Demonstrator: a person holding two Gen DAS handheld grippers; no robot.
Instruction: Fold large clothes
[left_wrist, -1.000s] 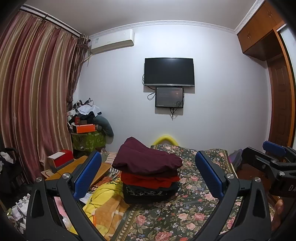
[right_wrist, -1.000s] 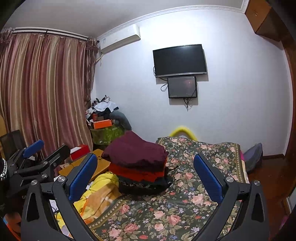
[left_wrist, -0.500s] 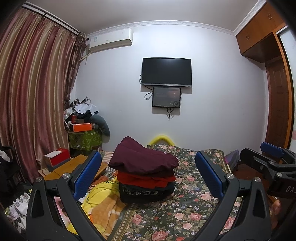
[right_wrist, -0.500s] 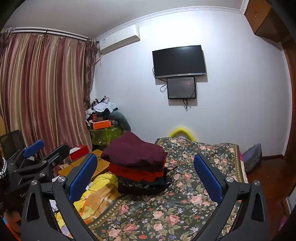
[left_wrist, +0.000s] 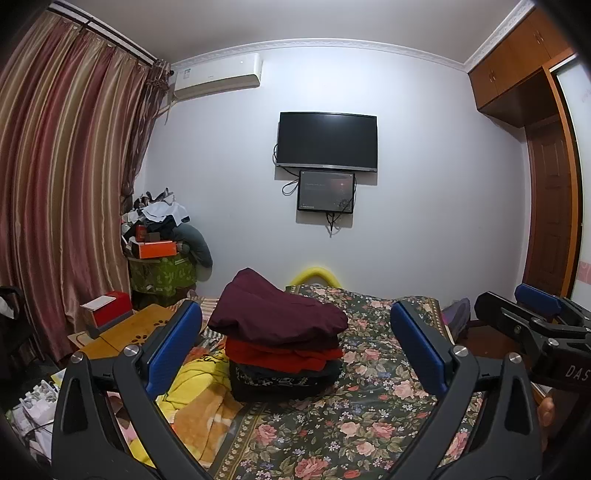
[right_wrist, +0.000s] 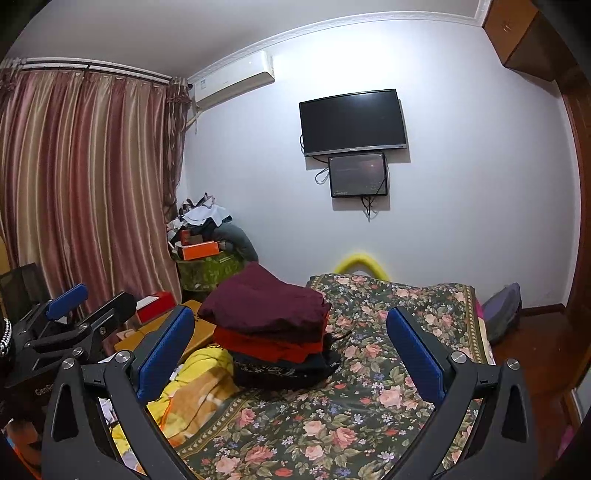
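- Folded clothes (left_wrist: 280, 343) sit in a stack on the floral bedspread (left_wrist: 373, 402), toward its left side: a maroon garment (left_wrist: 273, 314) on top, a red one (left_wrist: 280, 354) under it, and a dark patterned piece (left_wrist: 284, 380) at the bottom.
- From the right wrist view the same stack (right_wrist: 273, 328) lies ahead and a little left of centre, with the maroon layer (right_wrist: 262, 299) bulging highest at its back.
- Left gripper (left_wrist: 295, 343) is held above the bed with its blue-padded fingers (left_wrist: 173, 343) spread wide — nothing is between them, and the stack shows through the gap, well beyond the tips.
- Right gripper (right_wrist: 291, 347) is likewise wide open and empty; its blue pads (right_wrist: 413, 350) frame the stack and the bedspread (right_wrist: 369, 402) without touching either.
- Each gripper shows in the other's camera: the right one (left_wrist: 532, 314) at the right edge of the left view, the left one (right_wrist: 70, 306) at the left edge of the right view — whether they are open cannot be told from those side glimpses alone.
- Yellow and orange blanket (left_wrist: 199, 402) is bunched just beside the stack's left, at the bed's edge.
- Low wooden table (left_wrist: 122, 332) stands left of the bed, bearing a red box (left_wrist: 110, 310).
- On the far wall hang a black television (left_wrist: 328, 142) and a smaller screen (left_wrist: 326, 192) directly below it; an air conditioner (left_wrist: 218, 75) is mounted high to the left, next to the striped curtains (left_wrist: 62, 192).
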